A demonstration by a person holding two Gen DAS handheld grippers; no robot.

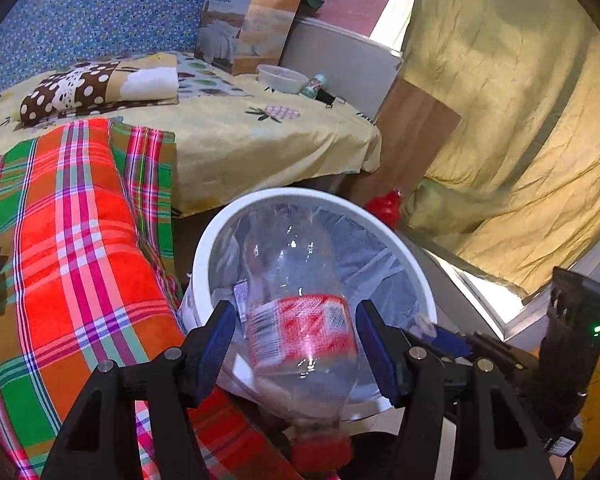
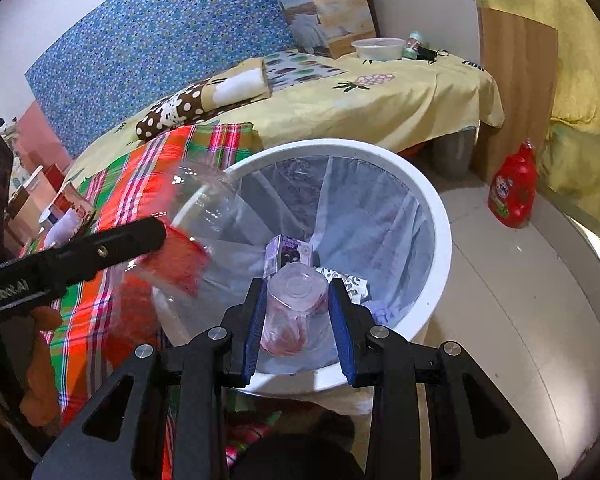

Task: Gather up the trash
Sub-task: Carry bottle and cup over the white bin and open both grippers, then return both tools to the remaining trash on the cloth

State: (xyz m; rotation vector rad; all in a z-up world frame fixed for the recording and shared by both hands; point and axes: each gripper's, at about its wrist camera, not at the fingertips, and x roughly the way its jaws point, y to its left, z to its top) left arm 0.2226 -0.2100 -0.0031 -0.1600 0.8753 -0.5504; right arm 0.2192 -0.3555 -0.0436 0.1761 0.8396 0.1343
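A white trash bin (image 1: 204, 248) with a clear liner stands on the floor by the bed; it also shows in the right wrist view (image 2: 440, 208). My left gripper (image 1: 296, 340) has its jaws spread wide, and a clear plastic bottle with a red label (image 1: 300, 320) sits loosely between them over the bin, blurred. In the right wrist view that bottle (image 2: 180, 256) is at the bin's left rim. My right gripper (image 2: 296, 312) is shut on a clear plastic cup (image 2: 296, 300) above the bin. A small purple carton (image 2: 286, 254) and paper scraps lie inside.
A bed with a yellow sheet (image 1: 260, 136) and a plaid cloth (image 1: 80, 240) lies left of the bin. A red detergent bottle (image 2: 514, 188) stands on the floor by a wooden panel (image 2: 516, 92). A bowl (image 2: 378, 48) and boxes (image 2: 324, 8) sit on the bed's far end.
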